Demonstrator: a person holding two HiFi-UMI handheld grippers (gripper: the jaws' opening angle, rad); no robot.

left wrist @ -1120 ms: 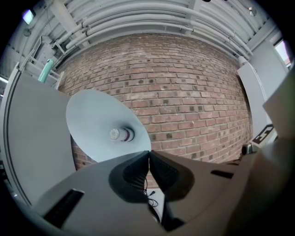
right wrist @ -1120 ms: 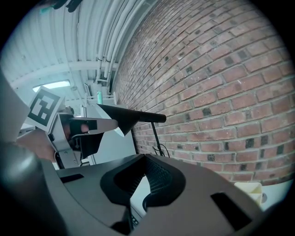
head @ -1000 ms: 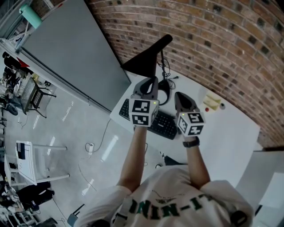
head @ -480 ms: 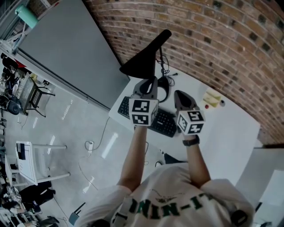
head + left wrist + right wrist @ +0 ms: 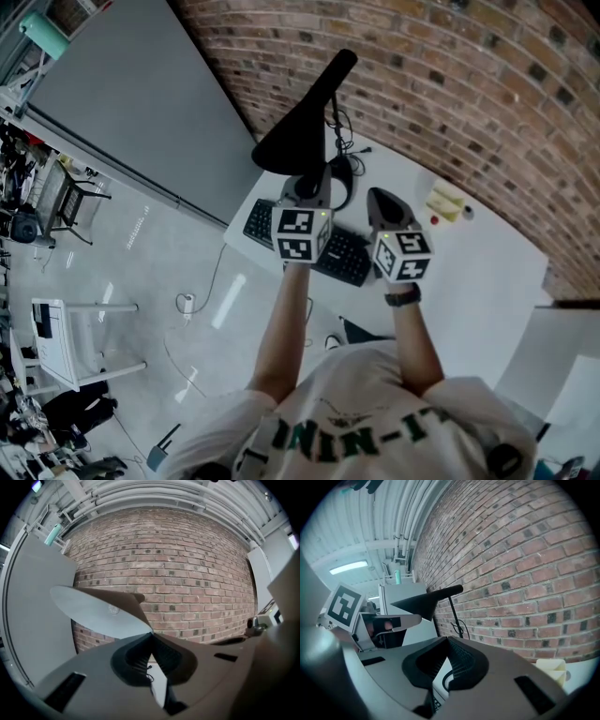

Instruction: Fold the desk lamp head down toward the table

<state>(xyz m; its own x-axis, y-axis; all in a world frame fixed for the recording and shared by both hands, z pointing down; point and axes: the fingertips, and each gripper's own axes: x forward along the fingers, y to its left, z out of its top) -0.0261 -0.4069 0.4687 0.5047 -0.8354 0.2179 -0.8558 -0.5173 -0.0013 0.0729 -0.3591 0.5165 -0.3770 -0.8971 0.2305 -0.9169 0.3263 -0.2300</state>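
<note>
A black desk lamp [image 5: 302,127] stands at the table's far left, its cone shade raised and tilted on a thin stem. My left gripper [image 5: 312,178] is just below the shade and is shut with nothing in it. In the left gripper view the shade's pale underside [image 5: 98,613] hangs close above the closed jaw tips [image 5: 151,635]. My right gripper [image 5: 377,199] is to the right, also shut and empty. In the right gripper view the lamp [image 5: 425,603] rises beyond the jaw tips [image 5: 447,640], beside the left gripper [image 5: 389,620].
A black keyboard [image 5: 339,261] lies on the white table [image 5: 487,281] under the grippers. The lamp's round base and cables [image 5: 343,178] sit behind it. A pale yellow object [image 5: 443,201] lies at the right near the brick wall [image 5: 469,84]. A grey panel [image 5: 141,103] stands at the left.
Both grippers have edged slightly forward toward the lamp. The lamp's pose looks the same. Both grippers stay shut.
</note>
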